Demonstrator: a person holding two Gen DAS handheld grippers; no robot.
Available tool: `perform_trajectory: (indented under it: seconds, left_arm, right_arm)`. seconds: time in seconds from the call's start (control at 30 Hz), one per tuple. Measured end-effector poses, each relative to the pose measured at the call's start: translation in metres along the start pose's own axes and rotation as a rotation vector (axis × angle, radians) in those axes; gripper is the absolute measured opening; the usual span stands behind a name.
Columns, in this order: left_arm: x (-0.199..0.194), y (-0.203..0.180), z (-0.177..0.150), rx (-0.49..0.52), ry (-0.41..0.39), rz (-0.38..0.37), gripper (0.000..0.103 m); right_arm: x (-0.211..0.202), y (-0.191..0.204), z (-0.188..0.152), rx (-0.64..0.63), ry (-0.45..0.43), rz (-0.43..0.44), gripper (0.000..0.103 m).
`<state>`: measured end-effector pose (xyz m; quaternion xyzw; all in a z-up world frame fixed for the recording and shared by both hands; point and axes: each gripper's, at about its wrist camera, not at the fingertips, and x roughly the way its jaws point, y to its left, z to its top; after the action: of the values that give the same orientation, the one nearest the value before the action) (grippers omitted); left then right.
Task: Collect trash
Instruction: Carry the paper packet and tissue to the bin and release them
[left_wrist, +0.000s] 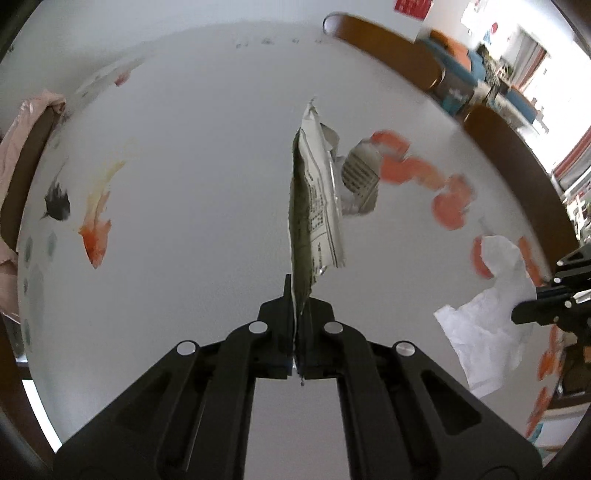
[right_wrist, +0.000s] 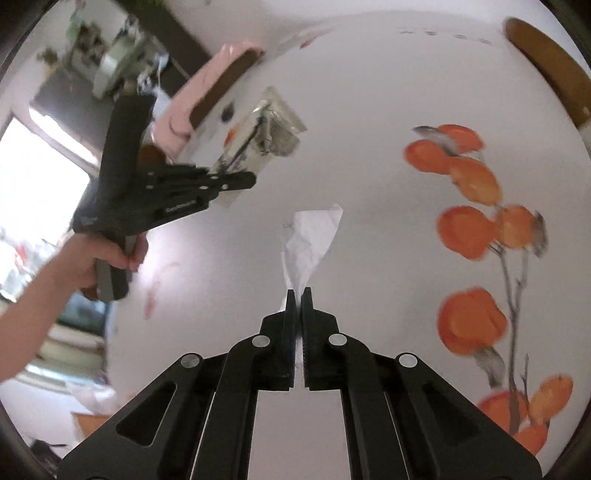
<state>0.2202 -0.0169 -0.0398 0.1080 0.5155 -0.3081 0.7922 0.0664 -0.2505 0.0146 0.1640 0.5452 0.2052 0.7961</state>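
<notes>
My left gripper is shut on a crumpled printed foil wrapper and holds it up above the white round table. It also shows in the right wrist view, with the wrapper sticking out of it. My right gripper is shut on a white crumpled tissue and holds it above the table. The tissue and my right gripper show at the right edge of the left wrist view.
The tabletop is painted with orange fruit on branches and fish. Brown chair backs stand around the table; one has a pink cloth over it. A cluttered room lies beyond the table.
</notes>
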Motion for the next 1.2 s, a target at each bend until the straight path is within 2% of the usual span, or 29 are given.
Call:
perform_trajectory:
  seconds: [0.13, 0.23, 0.37, 0.47, 0.57, 0.67, 0.8, 0.93, 1.07, 1.2]
  left_arm:
    - [-0.031, -0.049, 0.016, 0.069, -0.028, -0.023, 0.0]
    - [-0.044, -0.092, 0.03, 0.127, -0.04, -0.038, 0.0]
    - [-0.052, -0.193, 0.042, 0.259, -0.048, -0.087, 0.0]
    - [-0.048, -0.268, 0.043, 0.333, -0.048, -0.15, 0.0]
    - [-0.04, -0.361, 0.038, 0.424, -0.045, -0.229, 0.0]
    - [-0.027, -0.452, 0.026, 0.508, -0.025, -0.306, 0.0]
    - [0.002, -0.571, -0.001, 0.619, 0.035, -0.402, 0.0]
    - [0.031, -0.665, -0.036, 0.695, 0.112, -0.474, 0.0]
    - [0.069, -0.749, -0.088, 0.761, 0.213, -0.531, 0.0]
    - [0.124, -0.806, -0.141, 0.799, 0.342, -0.543, 0.0]
  right_arm:
    - [-0.064, -0.031, -0.02, 0.11, -0.121, 0.072, 0.003]
    - [-0.113, -0.061, -0.04, 0.193, -0.212, 0.087, 0.004]
    - [-0.185, -0.106, -0.085, 0.279, -0.342, 0.062, 0.004]
    - [-0.241, -0.143, -0.135, 0.35, -0.418, 0.018, 0.004]
    - [-0.297, -0.184, -0.203, 0.438, -0.487, -0.031, 0.004]
    - [-0.331, -0.215, -0.263, 0.52, -0.536, -0.065, 0.004]
    - [-0.376, -0.263, -0.37, 0.679, -0.599, -0.111, 0.004]
    - [-0.389, -0.298, -0.464, 0.822, -0.624, -0.145, 0.004]
    - [-0.394, -0.338, -0.555, 0.97, -0.639, -0.171, 0.004]
    - [-0.379, -0.376, -0.638, 1.126, -0.642, -0.184, 0.004]
